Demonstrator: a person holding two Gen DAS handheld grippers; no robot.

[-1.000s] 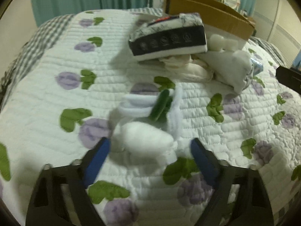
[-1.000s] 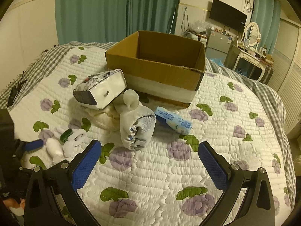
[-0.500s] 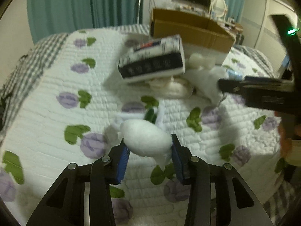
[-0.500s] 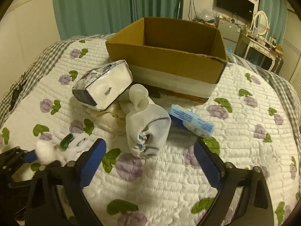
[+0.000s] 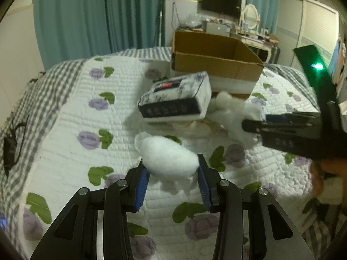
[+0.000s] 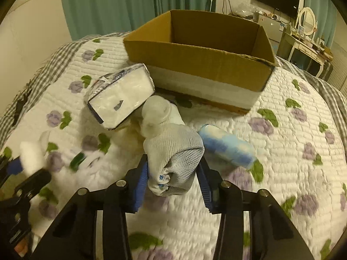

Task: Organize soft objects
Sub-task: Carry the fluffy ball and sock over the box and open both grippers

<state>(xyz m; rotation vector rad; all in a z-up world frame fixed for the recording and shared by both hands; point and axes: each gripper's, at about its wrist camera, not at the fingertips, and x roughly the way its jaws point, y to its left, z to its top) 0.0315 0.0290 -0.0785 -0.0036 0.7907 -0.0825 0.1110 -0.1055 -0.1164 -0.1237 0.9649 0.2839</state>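
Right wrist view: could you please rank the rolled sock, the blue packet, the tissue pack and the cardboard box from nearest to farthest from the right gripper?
1. Rolled sock: between the right gripper fingers.
2. Blue packet: just right of the sock.
3. Tissue pack: behind, to the left.
4. Cardboard box: farthest, at the back.

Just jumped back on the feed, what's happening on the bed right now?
Both grippers have a grab. The left gripper is shut on a fluffy white bundle, and the right gripper is shut on a white-and-grey rolled sock bundle. The cardboard box sits open behind; a tissue pack and blue packet remain on the quilt.
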